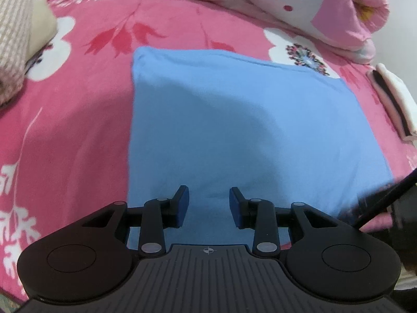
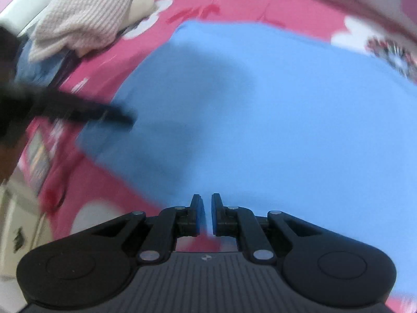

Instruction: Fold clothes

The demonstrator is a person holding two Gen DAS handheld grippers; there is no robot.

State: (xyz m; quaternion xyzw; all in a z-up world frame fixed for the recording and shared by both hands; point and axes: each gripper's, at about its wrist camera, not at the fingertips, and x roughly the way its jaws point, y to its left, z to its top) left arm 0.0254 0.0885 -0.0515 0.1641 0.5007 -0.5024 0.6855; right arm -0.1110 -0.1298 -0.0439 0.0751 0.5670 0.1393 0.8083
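A: The light blue soft cloth garment point(image 1: 234, 120) lies flat as a neat rectangle on the pink flowered bedspread point(image 1: 78, 120), laid out for its next fold, I'd judge. The left gripper point(image 1: 208, 208) hovers above its near edge, jaws parted, empty.

B: The right gripper point(image 2: 207, 214) sits nearly closed; whether it pinches cloth, I can't tell. That view's blurred, the near hem hidden.
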